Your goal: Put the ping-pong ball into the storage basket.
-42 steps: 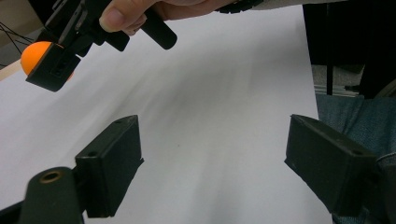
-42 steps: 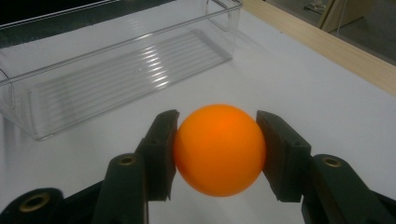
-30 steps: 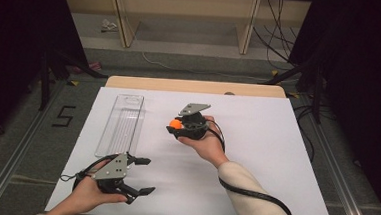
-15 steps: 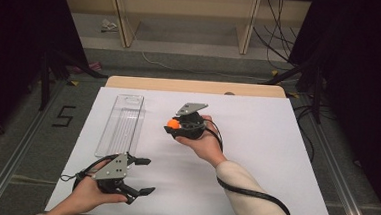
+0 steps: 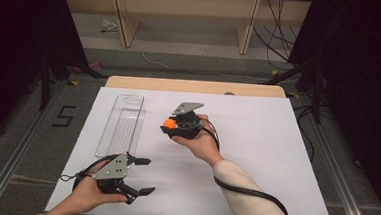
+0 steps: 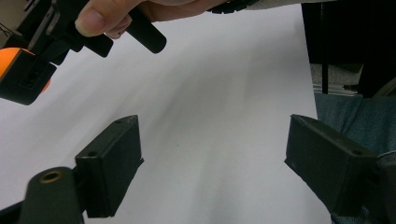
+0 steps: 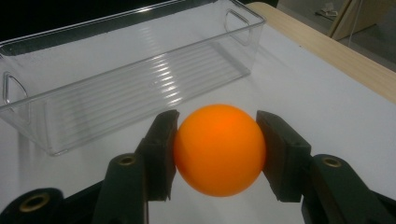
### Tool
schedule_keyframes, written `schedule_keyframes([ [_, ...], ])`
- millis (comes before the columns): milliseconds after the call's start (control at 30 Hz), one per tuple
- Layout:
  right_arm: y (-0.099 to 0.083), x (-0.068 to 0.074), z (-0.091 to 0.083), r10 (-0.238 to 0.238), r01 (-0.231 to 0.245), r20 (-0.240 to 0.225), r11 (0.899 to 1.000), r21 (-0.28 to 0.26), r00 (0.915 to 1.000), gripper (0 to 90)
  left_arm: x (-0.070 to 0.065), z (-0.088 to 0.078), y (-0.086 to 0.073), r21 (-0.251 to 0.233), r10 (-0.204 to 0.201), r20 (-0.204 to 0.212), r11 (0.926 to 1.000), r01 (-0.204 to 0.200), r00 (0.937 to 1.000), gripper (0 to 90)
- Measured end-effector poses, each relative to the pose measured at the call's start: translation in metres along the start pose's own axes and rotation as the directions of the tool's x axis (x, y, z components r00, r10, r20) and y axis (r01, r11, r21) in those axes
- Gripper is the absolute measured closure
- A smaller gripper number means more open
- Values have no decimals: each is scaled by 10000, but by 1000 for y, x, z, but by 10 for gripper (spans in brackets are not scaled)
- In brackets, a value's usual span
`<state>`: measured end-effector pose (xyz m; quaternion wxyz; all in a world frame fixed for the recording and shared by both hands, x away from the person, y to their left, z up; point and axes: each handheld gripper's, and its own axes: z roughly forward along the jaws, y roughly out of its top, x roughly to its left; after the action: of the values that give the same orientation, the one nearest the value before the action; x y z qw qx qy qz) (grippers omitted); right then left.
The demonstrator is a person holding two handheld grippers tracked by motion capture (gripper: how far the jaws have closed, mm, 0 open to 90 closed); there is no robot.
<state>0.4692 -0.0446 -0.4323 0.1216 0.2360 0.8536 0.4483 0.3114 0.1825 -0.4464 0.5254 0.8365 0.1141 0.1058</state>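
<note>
1. Orange is the colour of the ball point(image 5: 169, 122) that is seen in the high view, held in the right gripper point(image 5: 170, 126) above the white worktop point(image 5: 255, 156), just beside the clear plastic tray point(image 5: 122, 125) and near its right long wall. The step in hand is judged to be the carrying of the ball toward the tray; it is not yet placed inside. The right forearm is stretched forward from the lower edge, with the hand bent leftward toward the tray. The left gripper point(image 5: 143, 176) is held low at the near left part of the worktop, with its jaws wide and nothing between them.

2. In the left gripper view, both black jaws are seen far apart over the bare worktop point(image 6: 219, 116). The ball point(image 6: 10, 60) is seen at the upper left, in the other gripper.

3. In the right gripper view, the ball point(image 7: 218, 149) is pressed between both pads, and the tray point(image 7: 126, 79) lies ahead, empty. For the next move, the ball probably must be lifted over the near wall, and the jaws opened only when it is above the ribbed floor, because it can roll away.
</note>
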Motion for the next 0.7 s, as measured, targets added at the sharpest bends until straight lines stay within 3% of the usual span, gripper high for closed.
schedule_keyframes([
  [700, 6, 5, 6, -62, 62, -121, 10000, -9, 9999, 512, 0, 0, 0, -5, 19, 3, 10000, -19, 10000, 182],
])
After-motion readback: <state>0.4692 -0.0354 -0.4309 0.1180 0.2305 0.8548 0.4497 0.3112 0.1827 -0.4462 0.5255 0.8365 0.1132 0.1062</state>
